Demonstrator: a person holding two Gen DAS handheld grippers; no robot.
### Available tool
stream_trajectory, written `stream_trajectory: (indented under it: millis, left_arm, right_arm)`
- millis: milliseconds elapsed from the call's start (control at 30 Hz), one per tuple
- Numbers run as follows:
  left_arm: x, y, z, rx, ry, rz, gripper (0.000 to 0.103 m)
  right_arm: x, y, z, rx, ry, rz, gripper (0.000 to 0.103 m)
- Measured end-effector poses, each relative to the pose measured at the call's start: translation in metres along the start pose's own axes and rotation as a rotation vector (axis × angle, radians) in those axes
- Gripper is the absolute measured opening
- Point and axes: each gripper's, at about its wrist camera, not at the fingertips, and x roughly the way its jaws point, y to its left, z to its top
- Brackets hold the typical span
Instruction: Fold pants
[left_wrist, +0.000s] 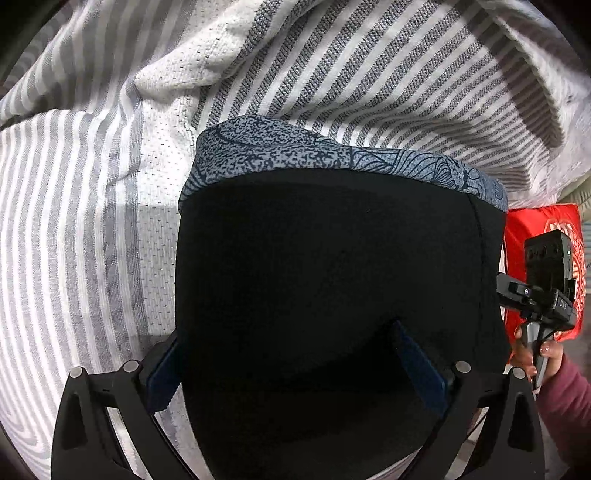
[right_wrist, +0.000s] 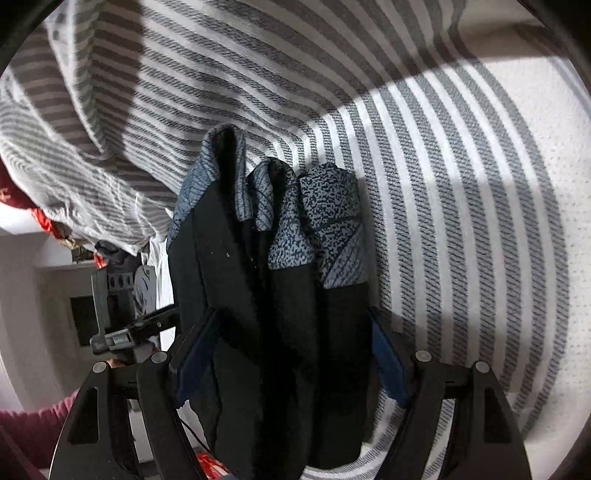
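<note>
Pants hanging between both grippers over the striped bedspread

The black pants (left_wrist: 332, 277) drape over the striped bedspread (left_wrist: 74, 221). The left gripper (left_wrist: 295, 369) is clamped on a wide flat stretch of them, and the right gripper (right_wrist: 291, 350) is clenched around a bunched-up part, patterned blue cuffs (right_wrist: 325, 221) pointing away.

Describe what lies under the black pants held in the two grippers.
Striped gray-and-white bedding spreads beneath and around the black pants. The bedding directly below them is hidden by the fabric.
</note>
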Motion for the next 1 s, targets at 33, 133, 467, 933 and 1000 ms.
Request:
stream_trajectory:
  millis: [33, 133, 467, 933, 1000]
  left_arm:
    - [0.001, -0.002, -0.003, 0.001, -0.009, 0.008, 0.102]
    - [0.0, -0.027, -0.002, 0.022, -0.066, 0.044, 0.092]
    - [-0.027, -0.07, -0.017, 0.025, -0.165, 0.065, 0.056]
    - [-0.079, -0.109, -0.092, 0.06, -0.212, 0.101, 0.056]
    - [-0.078, -0.11, -0.103, 0.054, -0.208, 0.105, 0.056]
  right_arm:
    - [0.001, 0.001, 0.0, 0.012, -0.002, -0.006, 0.08]
    - [-0.001, 0.005, -0.003, 0.049, -0.016, -0.01, 0.065]
    - [-0.029, 0.026, -0.025, 0.066, -0.075, 0.08, 0.038]
    - [-0.089, 0.038, -0.083, 0.025, -0.066, 0.158, 0.038]
    - [-0.092, 0.034, -0.095, 0.03, -0.056, 0.152, 0.038]
